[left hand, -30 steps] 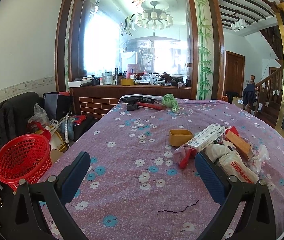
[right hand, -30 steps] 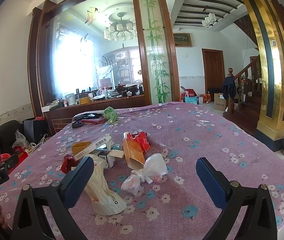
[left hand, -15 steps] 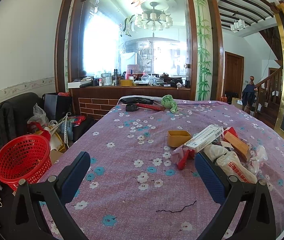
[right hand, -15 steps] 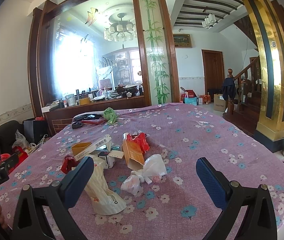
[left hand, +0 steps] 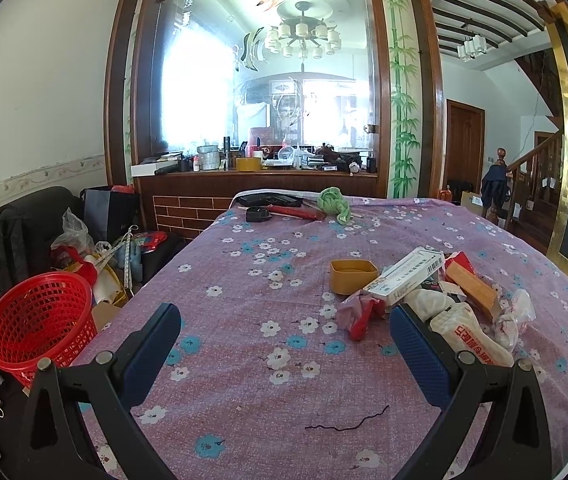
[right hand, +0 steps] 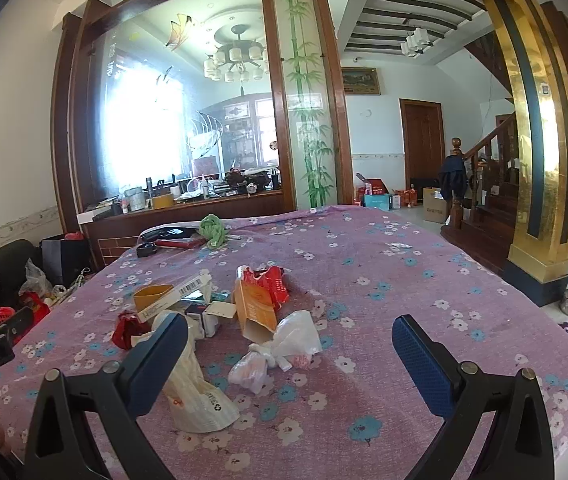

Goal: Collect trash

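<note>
A pile of trash lies on the purple flowered tablecloth [left hand: 267, 280]: a yellow square cup [left hand: 352, 275], a long white box [left hand: 408, 276], an orange carton [right hand: 252, 309], red wrappers [left hand: 360, 316], a white paper bag [right hand: 193, 384] and a knotted clear plastic bag [right hand: 279, 350]. A red mesh basket [left hand: 39, 320] stands on the floor left of the table. My left gripper [left hand: 284, 344] is open and empty, left of the pile. My right gripper [right hand: 288, 352] is open and empty, just in front of the pile.
A green cloth [left hand: 334, 202], a red tool and dark items [left hand: 271, 200] lie at the table's far end. A black thread [left hand: 348, 424] lies on the cloth near my left gripper. Bags and clutter [left hand: 83, 248] sit by the sofa. Stairs [right hand: 496, 208] rise at right.
Both grippers stay open and almost still; the left view has shifted only slightly.
</note>
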Action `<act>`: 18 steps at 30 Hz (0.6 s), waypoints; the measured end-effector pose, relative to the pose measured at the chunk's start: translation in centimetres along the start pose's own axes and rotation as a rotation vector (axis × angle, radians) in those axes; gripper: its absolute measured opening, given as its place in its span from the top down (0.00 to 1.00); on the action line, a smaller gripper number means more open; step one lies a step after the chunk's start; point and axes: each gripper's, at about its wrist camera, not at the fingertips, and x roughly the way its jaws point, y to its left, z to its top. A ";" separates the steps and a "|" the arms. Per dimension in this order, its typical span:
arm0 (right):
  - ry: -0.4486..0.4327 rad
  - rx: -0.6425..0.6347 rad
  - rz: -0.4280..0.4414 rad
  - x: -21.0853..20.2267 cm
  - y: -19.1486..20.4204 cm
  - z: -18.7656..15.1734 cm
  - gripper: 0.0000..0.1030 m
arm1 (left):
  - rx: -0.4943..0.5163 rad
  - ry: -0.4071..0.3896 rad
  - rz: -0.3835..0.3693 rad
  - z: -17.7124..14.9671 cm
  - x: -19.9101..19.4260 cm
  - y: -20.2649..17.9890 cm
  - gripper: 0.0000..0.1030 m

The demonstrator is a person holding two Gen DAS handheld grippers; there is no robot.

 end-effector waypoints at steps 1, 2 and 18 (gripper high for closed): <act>0.000 0.002 -0.003 0.1 -0.1 0.0 0.00 | -0.002 0.004 -0.001 0.0 0.1 0.0 0.00; 0.002 0.004 -0.006 0.2 -0.3 0.0 0.00 | -0.002 0.008 -0.001 0.1 0.3 0.0 0.00; 0.200 0.061 0.078 4.4 -2.3 0.5 0.00 | 0.109 0.206 -0.099 1.0 5.9 -2.2 0.00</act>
